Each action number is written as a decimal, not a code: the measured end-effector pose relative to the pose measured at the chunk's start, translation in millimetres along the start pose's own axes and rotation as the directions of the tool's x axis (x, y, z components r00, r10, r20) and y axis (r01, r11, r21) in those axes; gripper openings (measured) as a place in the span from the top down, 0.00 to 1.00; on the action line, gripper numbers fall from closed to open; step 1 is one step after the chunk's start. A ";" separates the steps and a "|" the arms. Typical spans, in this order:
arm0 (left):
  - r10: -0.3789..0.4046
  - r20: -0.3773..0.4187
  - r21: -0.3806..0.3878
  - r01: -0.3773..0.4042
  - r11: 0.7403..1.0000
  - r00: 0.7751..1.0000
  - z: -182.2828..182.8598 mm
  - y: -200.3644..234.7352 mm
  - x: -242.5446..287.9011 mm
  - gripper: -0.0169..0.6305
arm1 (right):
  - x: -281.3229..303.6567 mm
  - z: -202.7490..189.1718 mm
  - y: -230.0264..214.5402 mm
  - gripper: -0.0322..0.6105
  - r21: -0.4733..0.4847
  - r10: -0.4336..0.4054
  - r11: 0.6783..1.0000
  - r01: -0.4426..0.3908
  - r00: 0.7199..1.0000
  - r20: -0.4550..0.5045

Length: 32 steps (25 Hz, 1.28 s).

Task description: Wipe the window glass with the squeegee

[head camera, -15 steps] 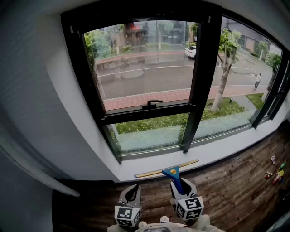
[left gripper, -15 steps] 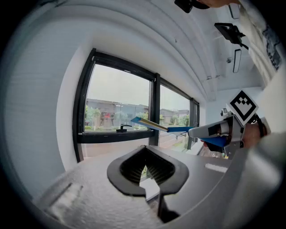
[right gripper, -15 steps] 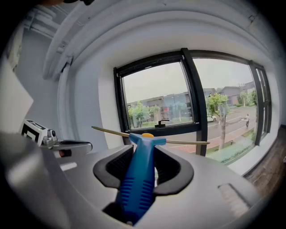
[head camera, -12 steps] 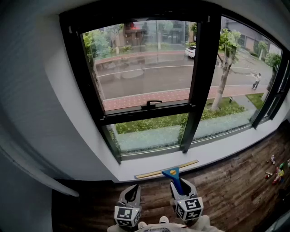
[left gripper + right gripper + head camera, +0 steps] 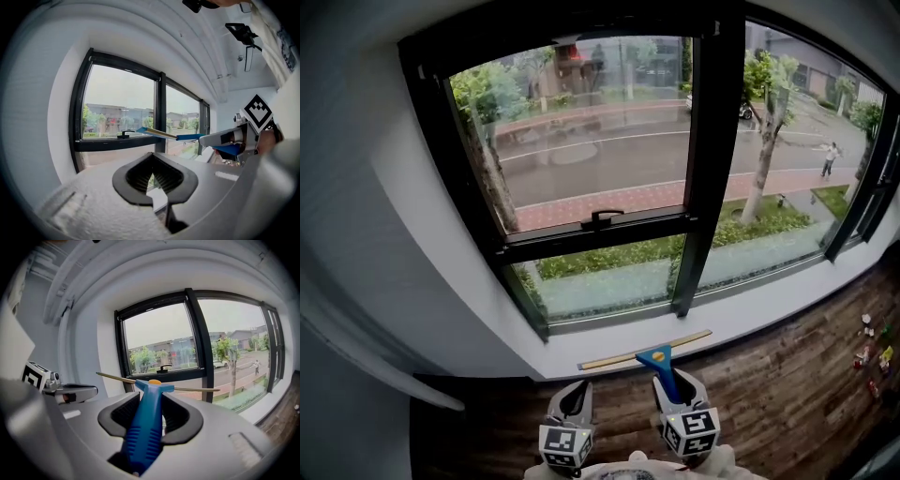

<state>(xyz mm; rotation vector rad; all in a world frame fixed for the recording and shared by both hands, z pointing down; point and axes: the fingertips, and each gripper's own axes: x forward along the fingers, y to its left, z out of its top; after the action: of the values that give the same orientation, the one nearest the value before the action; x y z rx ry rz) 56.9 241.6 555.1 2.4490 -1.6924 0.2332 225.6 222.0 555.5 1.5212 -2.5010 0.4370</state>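
Facing the black-framed window glass, the blue ribbed-handled, brass-bladed squeegee is clamped by the right gripper; the left gripper is held with jaws together, empty.

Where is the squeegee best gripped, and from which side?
By its ribbed blue handle, coming from the tail end opposite the blade, as the right gripper does: the handle is narrow and fits between the jaws, leaving the long crosswise blade free.

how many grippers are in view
2. The left gripper is at the bottom of the head view, left of centre, empty. The right gripper is beside it on the right, fingers shut on the squeegee's blue handle. None seem hidden.
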 end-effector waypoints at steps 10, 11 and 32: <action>0.016 -0.003 0.056 -0.016 0.998 1.000 13.9 8.2 43.6 0.97 | 36.4 24.6 -30.7 0.72 0.016 0.020 1.000 -0.021 0.998 0.065; 0.021 0.002 0.059 -0.021 0.998 1.000 14.2 14.4 49.3 0.97 | 44.3 26.8 -31.4 0.72 0.021 0.030 0.999 -0.031 0.997 0.068; -0.115 0.180 0.162 0.086 0.983 0.977 205.0 230.6 297.3 0.97 | 330.4 256.9 -91.8 0.72 -0.035 -0.113 0.991 0.130 0.943 0.313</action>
<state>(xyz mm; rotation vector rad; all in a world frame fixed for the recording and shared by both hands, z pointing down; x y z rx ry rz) -47.0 -154.1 428.0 2.7401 -1.6715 0.1252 154.7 -181.0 428.4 1.8346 -2.5951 0.1133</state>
